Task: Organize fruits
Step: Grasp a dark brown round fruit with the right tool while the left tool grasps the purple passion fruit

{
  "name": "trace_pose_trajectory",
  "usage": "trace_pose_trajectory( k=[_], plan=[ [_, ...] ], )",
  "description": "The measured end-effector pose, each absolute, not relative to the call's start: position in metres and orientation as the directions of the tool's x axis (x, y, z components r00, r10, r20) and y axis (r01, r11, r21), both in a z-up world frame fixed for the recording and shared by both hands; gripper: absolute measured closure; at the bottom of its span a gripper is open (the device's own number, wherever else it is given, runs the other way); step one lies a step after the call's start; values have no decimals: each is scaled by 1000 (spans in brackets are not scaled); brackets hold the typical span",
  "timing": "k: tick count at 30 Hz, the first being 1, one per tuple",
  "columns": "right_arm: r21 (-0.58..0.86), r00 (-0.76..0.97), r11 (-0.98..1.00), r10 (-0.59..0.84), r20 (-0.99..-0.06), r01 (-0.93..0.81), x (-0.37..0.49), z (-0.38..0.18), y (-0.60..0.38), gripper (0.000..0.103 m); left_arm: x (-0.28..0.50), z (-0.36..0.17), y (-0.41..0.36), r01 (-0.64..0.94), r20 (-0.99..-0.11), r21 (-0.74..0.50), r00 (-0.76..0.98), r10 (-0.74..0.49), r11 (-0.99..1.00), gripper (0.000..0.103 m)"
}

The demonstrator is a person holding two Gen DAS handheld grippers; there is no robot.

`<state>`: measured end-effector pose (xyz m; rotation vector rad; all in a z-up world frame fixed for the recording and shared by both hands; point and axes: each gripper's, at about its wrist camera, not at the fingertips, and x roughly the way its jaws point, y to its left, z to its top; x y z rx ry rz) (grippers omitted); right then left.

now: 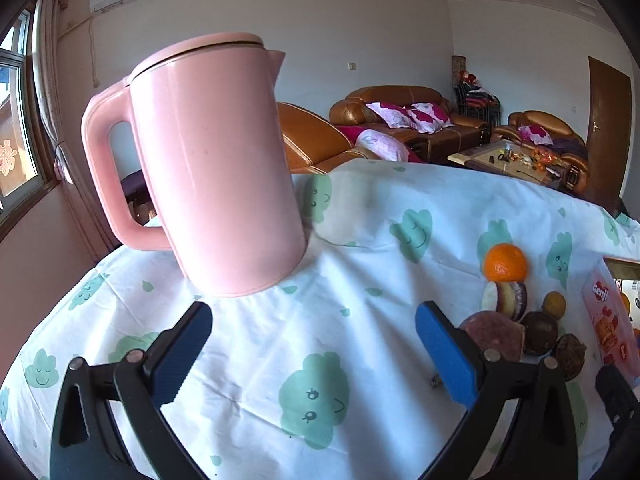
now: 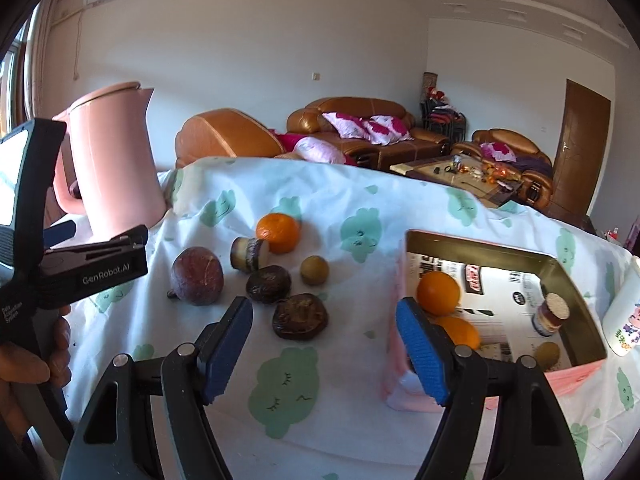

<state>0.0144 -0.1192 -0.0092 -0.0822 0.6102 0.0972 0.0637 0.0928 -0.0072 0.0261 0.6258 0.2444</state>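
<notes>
**Hovering over the fruit, both grippers spread and empty**

Hanging above the tablecloth [image 2: 224,420], the right gripper [image 2: 324,354] has its blue pads wide apart with nothing between them. Just beyond its fingertips lies a loose cluster of fruit on the cloth — an orange [image 2: 278,232] at the back, a cut piece with a dark rind [image 2: 248,254] touching it, a large reddish-purple fruit [image 2: 197,276] to the left, a small yellowish fruit [image 2: 315,270] to the right, and two dark wrinkled fruits [image 2: 268,284] [image 2: 300,317] nearest the gripper.

To the right of the cluster stands an open pink box [image 2: 480,240]. Inside it sit two oranges [image 2: 439,293] [image 2: 460,330] by the near-left wall, a small jar [image 2: 550,314] toward the right, and a brownish fruit [image 2: 547,354] at the near-right corner. A white printed cup [image 2: 624,312] leans just beside the box's right side.

The left gripper [image 1: 314,350] is also spread, holding nothing; it points at a pink kettle [image 1: 216,168] standing on the cloth close ahead. From its view the same fruit cluster sits off to the right, with the orange [image 1: 505,263] farthest back.

Leather sofas [image 2: 360,128] fill the room behind the table.
</notes>
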Motion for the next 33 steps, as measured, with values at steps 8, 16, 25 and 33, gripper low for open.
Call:
trace_pose_trajectory(
  k=[8, 16, 25, 33],
  plan=[
    [-72, 686, 983, 65, -725, -169, 63, -34, -96, 46, 69, -4, 101, -217, -589, 76, 778, 219, 973, 0],
    [-110, 644, 979, 29, -764, -174, 76, -44, -95, 55, 66, -2, 87, -132, -581, 85, 798, 156, 988, 0],
    [46, 735, 970, 211, -645, -238, 24, -22, -115, 65, 59, 2, 70, 31, -575, 31, 818, -7, 999, 0],
    [31, 840, 987, 151, -521, -158, -7, -7, -127, 65, 68, -13, 31, 160, -622, 57, 778, -90, 985, 0]
  ],
)
